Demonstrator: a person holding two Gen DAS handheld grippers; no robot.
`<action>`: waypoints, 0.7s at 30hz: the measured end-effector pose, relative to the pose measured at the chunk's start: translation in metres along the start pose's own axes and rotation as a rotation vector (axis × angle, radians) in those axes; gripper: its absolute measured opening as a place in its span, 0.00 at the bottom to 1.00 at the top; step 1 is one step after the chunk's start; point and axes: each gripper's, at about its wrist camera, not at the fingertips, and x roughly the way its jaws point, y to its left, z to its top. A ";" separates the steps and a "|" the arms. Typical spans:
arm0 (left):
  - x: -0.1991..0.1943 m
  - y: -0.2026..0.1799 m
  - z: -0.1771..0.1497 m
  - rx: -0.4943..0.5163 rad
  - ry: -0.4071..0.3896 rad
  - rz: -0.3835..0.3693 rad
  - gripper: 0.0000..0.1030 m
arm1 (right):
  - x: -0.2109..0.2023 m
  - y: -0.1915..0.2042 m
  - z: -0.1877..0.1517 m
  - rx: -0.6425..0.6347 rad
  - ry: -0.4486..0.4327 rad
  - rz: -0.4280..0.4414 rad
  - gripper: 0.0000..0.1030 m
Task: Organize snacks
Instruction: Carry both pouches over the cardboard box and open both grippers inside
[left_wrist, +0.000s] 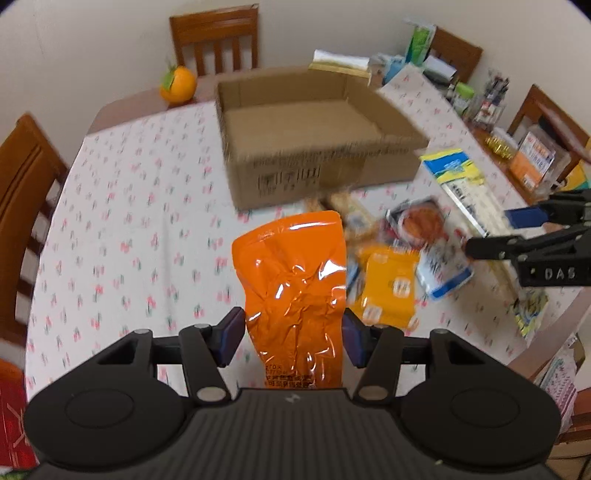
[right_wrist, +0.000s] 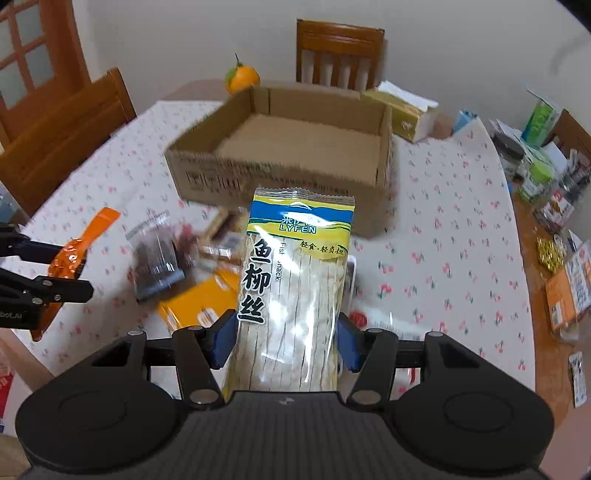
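Pointing lengthwise away from each camera toward the cardboard box (left_wrist: 317, 147), both held packets run their long axes along the gripper fingers. The left gripper (left_wrist: 293, 338) is closed on an orange foil pouch (left_wrist: 291, 291), its blue pads pressing the pouch's two long edges near the lower half; the crimped top edge leads, clear of the table (left_wrist: 129, 221). The right gripper (right_wrist: 286, 341) is closed likewise on a yellow-and-blue fish snack packet (right_wrist: 295, 280), pads on both sides, serrated top seal foremost and label facing the camera.

The box stands open-topped on the cherry-print table, its interior bare as far as shown. Between the grippers and the box lies a loose heap of snacks (left_wrist: 399, 258): a yellow packet (left_wrist: 388, 291), a blue-edged one and others, blurred. An orange fruit (left_wrist: 177, 83) sits beyond the box's far left corner, a tissue box (right_wrist: 406, 110) at its far right. Wooden chairs (left_wrist: 218, 37) ring the table; clutter lines the right edge.
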 end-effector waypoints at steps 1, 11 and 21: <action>-0.002 0.001 0.008 0.006 -0.010 -0.005 0.53 | -0.002 -0.001 0.005 0.000 -0.006 0.009 0.59; 0.018 0.018 0.111 0.081 -0.100 -0.062 0.53 | -0.003 -0.009 0.053 0.051 -0.045 0.008 0.59; 0.094 0.025 0.197 0.025 -0.102 -0.035 0.53 | 0.000 -0.029 0.080 0.095 -0.069 -0.005 0.59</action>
